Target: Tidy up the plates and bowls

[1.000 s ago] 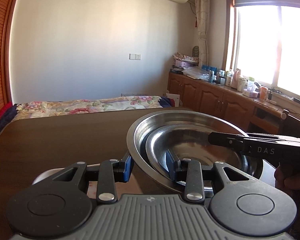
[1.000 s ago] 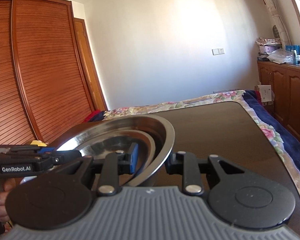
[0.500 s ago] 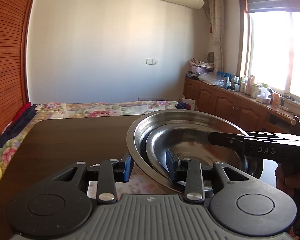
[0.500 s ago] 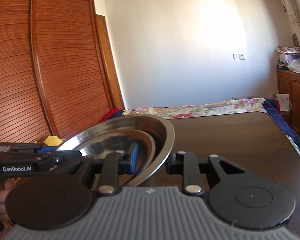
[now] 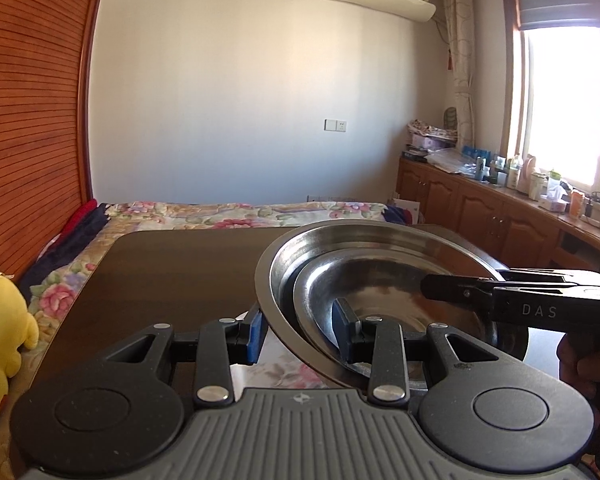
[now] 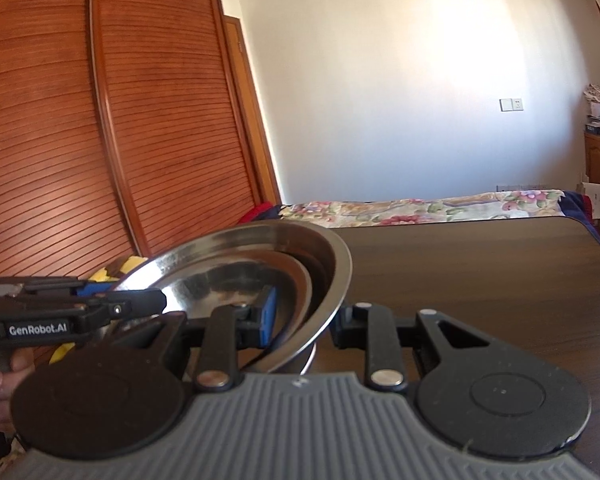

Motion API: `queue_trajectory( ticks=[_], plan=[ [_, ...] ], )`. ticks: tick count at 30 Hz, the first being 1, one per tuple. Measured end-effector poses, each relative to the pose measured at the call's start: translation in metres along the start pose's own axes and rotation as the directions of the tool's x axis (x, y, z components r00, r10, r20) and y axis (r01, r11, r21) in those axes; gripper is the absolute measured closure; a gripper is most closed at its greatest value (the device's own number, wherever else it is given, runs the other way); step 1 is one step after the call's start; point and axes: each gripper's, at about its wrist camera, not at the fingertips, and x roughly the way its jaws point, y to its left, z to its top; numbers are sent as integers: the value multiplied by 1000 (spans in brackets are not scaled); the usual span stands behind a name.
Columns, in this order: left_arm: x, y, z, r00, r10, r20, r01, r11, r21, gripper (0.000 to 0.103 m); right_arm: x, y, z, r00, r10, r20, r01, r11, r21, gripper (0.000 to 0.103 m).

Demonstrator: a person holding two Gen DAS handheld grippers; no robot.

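Holding the two metal bowls, one inside the other, both claws pinch the rim from opposite sides. The left claw [image 5: 300, 332] is closed on the near rim of the big bowl [image 5: 300, 276], one pad outside and one pad inside. The small bowl [image 5: 384, 300] sits in the big one. The right claw [image 6: 304, 320] is closed on the other side of the same rim. The bowls look lifted above the dark bench [image 5: 172, 272], over its near edge, but their underside is hidden. These bowls are hard, thin and shiny, so they are probably light and slippery. The rim is the best place to hold, and both sides should stay level, or the small bowl may slide and clatter. The bench has lots of bare room toward its far edge. A yellow toy [image 5: 0, 340] sits off the left edge, and a flowery bed [image 5: 228, 216] lies past the far edge.
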Motion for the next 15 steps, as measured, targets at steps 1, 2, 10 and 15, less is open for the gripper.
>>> queue_trajectory(
  ticks=[1, 2, 10, 15],
  plan=[
    [-1, 1, 0, 1000, 6, -2, -6, 1000, 1, 66, 1, 2, -1, 1000, 3, -4, -3, 1000, -4, 74],
    [-1, 2, -1, 1000, 10, -5, -10, 1000, 2, 66, 2, 3, -1, 1000, 7, -9, -7, 1000, -6, 74],
    [4, 11, -7, 999, 36, -28, -36, 999, -12, 66, 13, 12, -5, 999, 26, -41, -27, 999, -27, 74],
    [8, 14, -11, 998, 41, -41, -41, 999, -20, 66, 17, 15, -10, 998, 24, -60, -26, 999, -31, 74]
  ],
)
